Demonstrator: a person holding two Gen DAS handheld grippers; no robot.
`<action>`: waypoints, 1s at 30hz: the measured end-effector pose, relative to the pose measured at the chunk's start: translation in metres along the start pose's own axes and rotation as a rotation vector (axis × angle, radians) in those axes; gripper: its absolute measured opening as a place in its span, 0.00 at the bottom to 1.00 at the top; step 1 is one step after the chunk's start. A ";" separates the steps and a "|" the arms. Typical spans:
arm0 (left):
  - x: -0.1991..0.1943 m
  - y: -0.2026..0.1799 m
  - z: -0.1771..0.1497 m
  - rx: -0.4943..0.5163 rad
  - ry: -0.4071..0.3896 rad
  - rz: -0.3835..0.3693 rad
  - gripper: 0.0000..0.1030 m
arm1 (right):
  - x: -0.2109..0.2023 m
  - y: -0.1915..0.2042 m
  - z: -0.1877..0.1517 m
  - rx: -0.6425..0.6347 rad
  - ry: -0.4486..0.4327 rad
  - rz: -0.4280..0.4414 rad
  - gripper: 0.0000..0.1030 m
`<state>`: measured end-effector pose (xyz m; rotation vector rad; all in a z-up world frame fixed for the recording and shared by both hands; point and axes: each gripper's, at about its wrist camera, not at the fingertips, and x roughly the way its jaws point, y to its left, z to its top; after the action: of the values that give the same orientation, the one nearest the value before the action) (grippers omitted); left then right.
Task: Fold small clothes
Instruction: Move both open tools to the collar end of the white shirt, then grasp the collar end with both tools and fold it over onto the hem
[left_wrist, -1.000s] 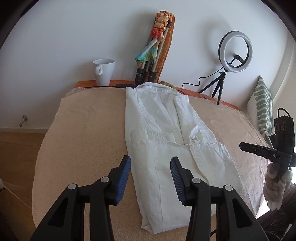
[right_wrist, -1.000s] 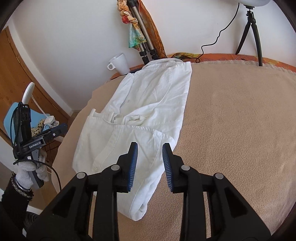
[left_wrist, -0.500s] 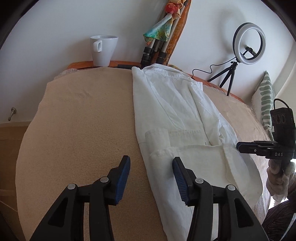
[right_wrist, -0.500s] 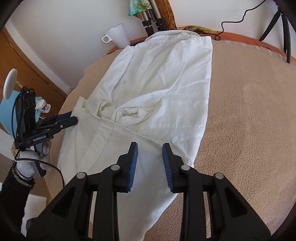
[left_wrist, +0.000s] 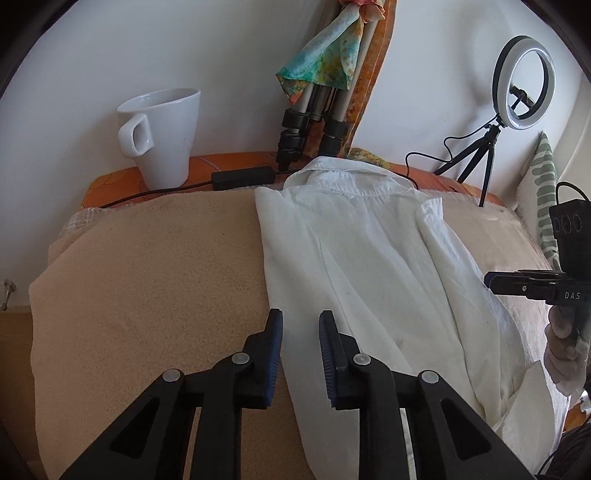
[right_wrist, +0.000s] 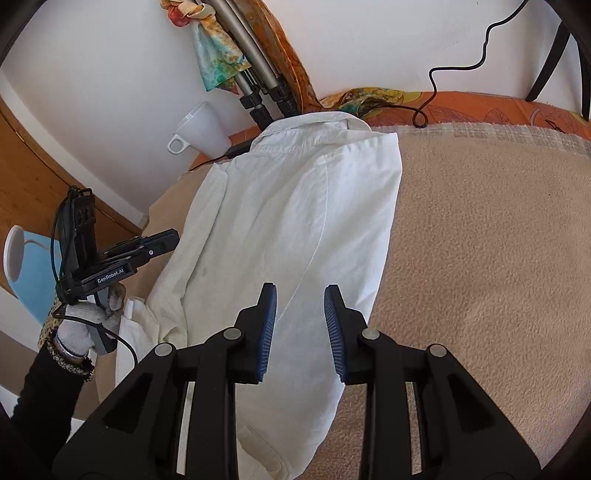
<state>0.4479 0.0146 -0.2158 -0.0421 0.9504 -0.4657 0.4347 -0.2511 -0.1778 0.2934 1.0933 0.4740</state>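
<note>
Mostly beige blanket (left_wrist: 147, 277), white wall (left_wrist: 92, 55)

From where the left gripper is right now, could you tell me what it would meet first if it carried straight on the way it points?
Most likely the white shirt: the left gripper, its jaws closing with nothing gripped yet, points down at the shirt's left edge on the beige blanket. Depth is unclear, so it might land on blanket just beside that edge.
</note>
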 end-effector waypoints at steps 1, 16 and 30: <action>0.005 0.001 0.004 0.003 0.005 0.012 0.17 | 0.009 -0.002 0.006 -0.004 0.006 -0.018 0.29; 0.051 0.027 0.054 -0.059 -0.020 0.081 0.49 | 0.028 -0.052 0.075 0.015 -0.081 -0.154 0.57; 0.051 0.016 0.068 -0.064 -0.064 -0.015 0.00 | 0.039 -0.049 0.091 0.027 -0.110 -0.071 0.05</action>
<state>0.5329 -0.0028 -0.2187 -0.1211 0.9028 -0.4452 0.5418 -0.2738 -0.1909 0.3000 1.0006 0.3757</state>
